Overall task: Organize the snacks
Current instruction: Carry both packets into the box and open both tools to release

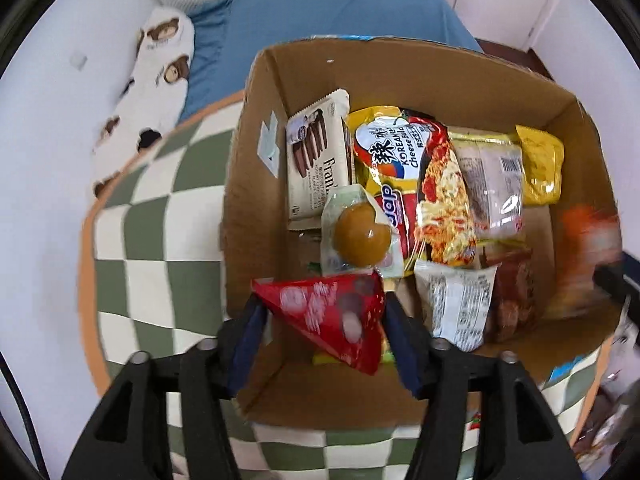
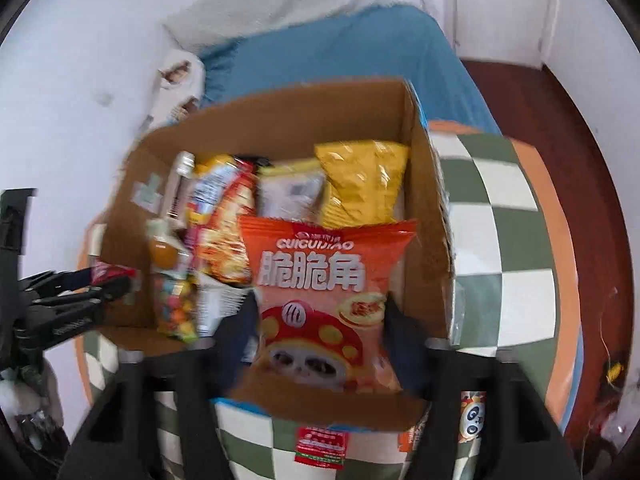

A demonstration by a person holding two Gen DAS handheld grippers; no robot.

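One cardboard box [image 1: 256,128]; left gripper [image 1: 322,312] spread around one red packet [image 1: 340,320], right gripper [image 2: 320,320] around one orange bag [image 2: 320,280].

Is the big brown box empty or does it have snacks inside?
It has plenty inside. The open cardboard box holds a noodle packet, a wafer pack and a yellow bag, covering most of its floor.

Orange snack bag [image 1: 588,236] — blurred, half hidden by box wall [image 1: 576,128].

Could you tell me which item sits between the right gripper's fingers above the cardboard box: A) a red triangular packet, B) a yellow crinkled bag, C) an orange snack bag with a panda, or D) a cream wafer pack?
C: the right wrist view shows the orange snack bag with a panda between the right gripper fingers, over the brown cardboard box.
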